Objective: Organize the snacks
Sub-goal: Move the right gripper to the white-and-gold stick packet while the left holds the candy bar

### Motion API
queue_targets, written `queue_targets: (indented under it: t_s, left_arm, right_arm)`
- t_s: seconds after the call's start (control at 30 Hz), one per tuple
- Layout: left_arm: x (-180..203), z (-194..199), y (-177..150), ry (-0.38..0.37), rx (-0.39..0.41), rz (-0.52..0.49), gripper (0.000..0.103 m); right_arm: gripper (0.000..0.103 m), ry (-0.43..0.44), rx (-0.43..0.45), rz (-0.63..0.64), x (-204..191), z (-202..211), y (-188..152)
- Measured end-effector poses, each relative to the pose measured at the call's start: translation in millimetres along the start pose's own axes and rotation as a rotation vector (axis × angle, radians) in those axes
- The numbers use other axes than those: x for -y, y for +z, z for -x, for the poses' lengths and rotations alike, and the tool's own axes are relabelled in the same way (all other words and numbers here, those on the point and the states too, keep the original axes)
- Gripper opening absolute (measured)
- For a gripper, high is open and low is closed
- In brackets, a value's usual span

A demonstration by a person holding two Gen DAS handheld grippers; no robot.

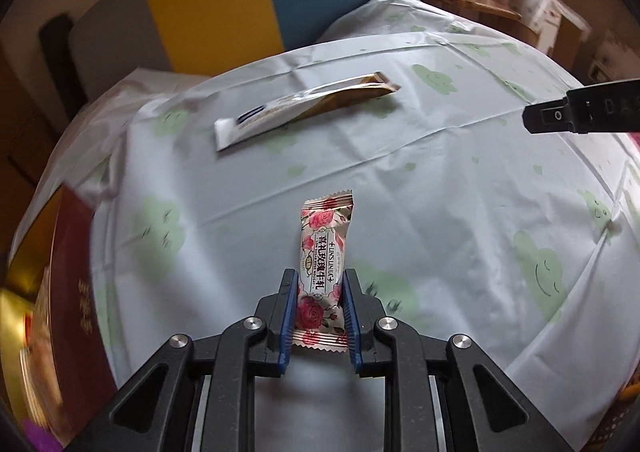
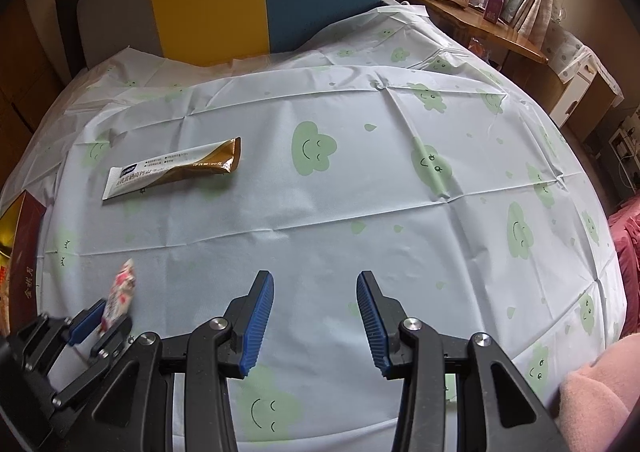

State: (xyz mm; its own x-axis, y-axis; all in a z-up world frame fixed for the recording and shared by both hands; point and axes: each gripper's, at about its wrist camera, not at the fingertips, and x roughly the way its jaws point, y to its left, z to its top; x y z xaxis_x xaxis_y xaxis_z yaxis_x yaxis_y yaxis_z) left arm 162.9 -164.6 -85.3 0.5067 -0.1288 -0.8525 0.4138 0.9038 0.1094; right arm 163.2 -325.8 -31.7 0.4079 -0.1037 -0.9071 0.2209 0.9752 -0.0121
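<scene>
Left wrist view: the left gripper (image 1: pixel 320 308) pinches the rose-printed foil candy (image 1: pixel 325 260), seemingly for carrying to the red box (image 1: pixel 76 292), while the right gripper (image 2: pixel 315 322) hangs part-open and empty.

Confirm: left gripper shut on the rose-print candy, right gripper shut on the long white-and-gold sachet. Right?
Half right. The left gripper is shut on the rose-print candy. The right gripper is open and holds nothing: the right wrist view shows the white-and-gold sachet lying on the tablecloth, well away from its fingers.
</scene>
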Motion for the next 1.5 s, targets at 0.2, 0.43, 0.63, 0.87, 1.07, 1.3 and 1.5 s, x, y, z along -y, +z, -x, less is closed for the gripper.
queue_targets:
  t_s: [0.2, 0.43, 0.63, 0.87, 1.07, 1.3, 1.5]
  left_arm:
    - [-14, 12, -22, 0.033, 0.010, 0.066, 0.022]
    - [-14, 14, -31, 0.033, 0.029, 0.082, 0.022]
    - [-16, 13, -33, 0.030, 0.049, 0.091, 0.023]
    - [-18, 13, -38, 0.022, 0.082, 0.114, 0.024]
    - [-15, 14, -45, 0.025, 0.145, 0.091, 0.024]
    - [-32, 13, -49, -0.082, 0.165, 0.166, 0.023]
    - [-35, 13, -50, -0.110, 0.173, 0.185, 0.023]
  right_arm:
    - [0.044, -0.020, -0.006, 0.010, -1, -3, -1]
    - [0.044, -0.048, -0.020, 0.028, -3, -8, -3]
    - [0.044, -0.054, -0.034, 0.033, -3, -13, -3]
    - [0.044, -0.049, -0.046, 0.041, -5, -17, -4]
    - [0.044, -0.049, -0.049, 0.046, -7, -18, -6]
    - [0.044, 0.050, -0.059, 0.053, -17, -16, -11]
    - [0.044, 0.190, -0.085, 0.224, -58, -10, -3]
